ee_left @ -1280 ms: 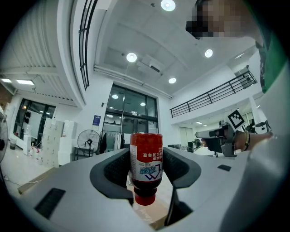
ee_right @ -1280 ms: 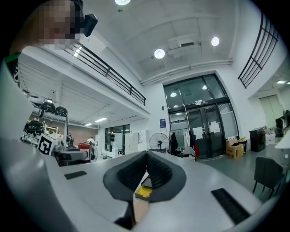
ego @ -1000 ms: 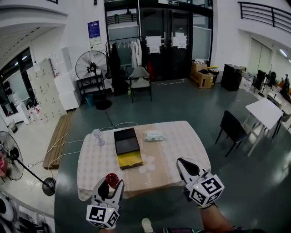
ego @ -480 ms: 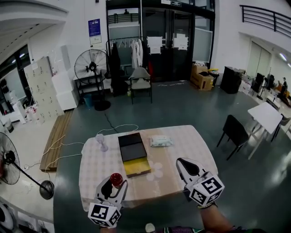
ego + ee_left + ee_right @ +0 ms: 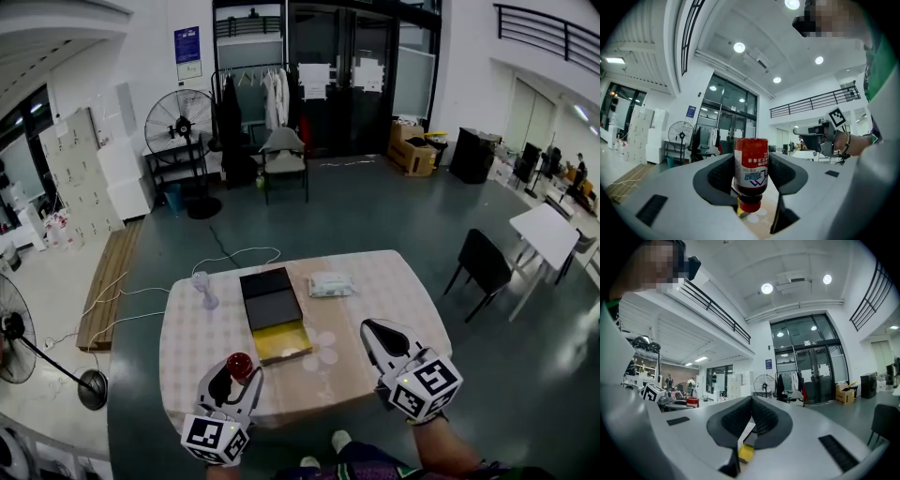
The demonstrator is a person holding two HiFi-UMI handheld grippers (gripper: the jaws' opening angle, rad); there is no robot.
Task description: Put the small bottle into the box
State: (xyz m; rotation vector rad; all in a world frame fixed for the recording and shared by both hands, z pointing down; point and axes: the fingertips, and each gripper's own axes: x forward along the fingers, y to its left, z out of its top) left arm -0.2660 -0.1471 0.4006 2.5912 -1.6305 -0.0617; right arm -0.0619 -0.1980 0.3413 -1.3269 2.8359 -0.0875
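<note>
My left gripper (image 5: 234,379) is shut on a small red bottle (image 5: 239,365) held upside down, its red cap pointing down, over the table's near left part. In the left gripper view the bottle (image 5: 751,172) stands between the dark pads (image 5: 719,176), white label showing. The box (image 5: 273,313) lies open mid-table: a yellow tray near me, a black lid lying behind it. My right gripper (image 5: 379,339) hovers at the near right edge of the table, shut and empty; its pads (image 5: 740,420) meet in the right gripper view.
The table (image 5: 375,281) has a checked cloth. On it lie a white packet (image 5: 331,284) behind the box and a small clear fan-like item (image 5: 202,286) at the far left. Cables trail on the floor. A black chair (image 5: 480,265) stands right, a floor fan (image 5: 19,339) left.
The left gripper with the bottle has shifted slightly forward and right toward the box. My view has drawn a little closer to the table; the right gripper stays nearly in place.
</note>
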